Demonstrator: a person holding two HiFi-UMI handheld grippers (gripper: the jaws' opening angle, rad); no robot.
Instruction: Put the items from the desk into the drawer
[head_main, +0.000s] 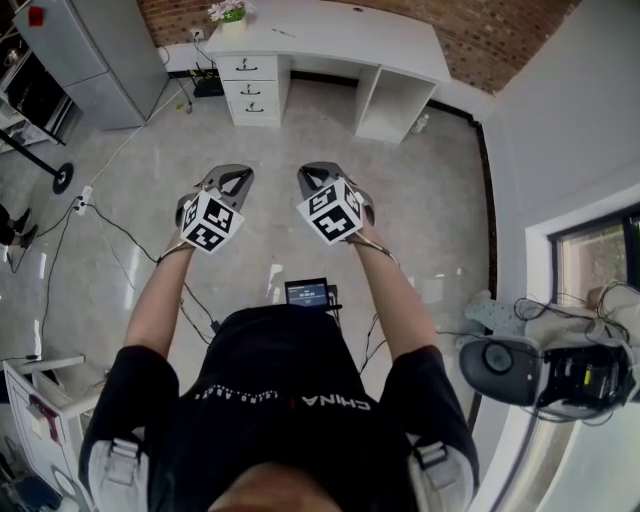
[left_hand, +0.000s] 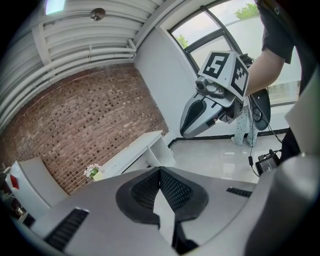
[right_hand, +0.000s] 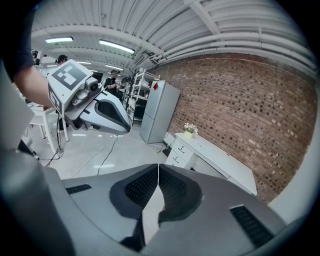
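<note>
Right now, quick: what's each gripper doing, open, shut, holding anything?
Left gripper: shut, jaws together, holding nothing.
Right gripper: shut, jaws together, holding nothing.

The left tool and right tool have smooth matt grey plastic shells. Their pads are black and rubber-like, with a fine gridded texture. The marker cubes carry matt black-and-white printed faces. The floor is pale, polished and glossy enough to carry reflections (tile or stone, cannot tell which). The bench is smooth white with a low sheen. The brick wall is rough, matt red-brown. The cabinet looks like smooth grey metal. The shirt is black matt cloth.
</note>
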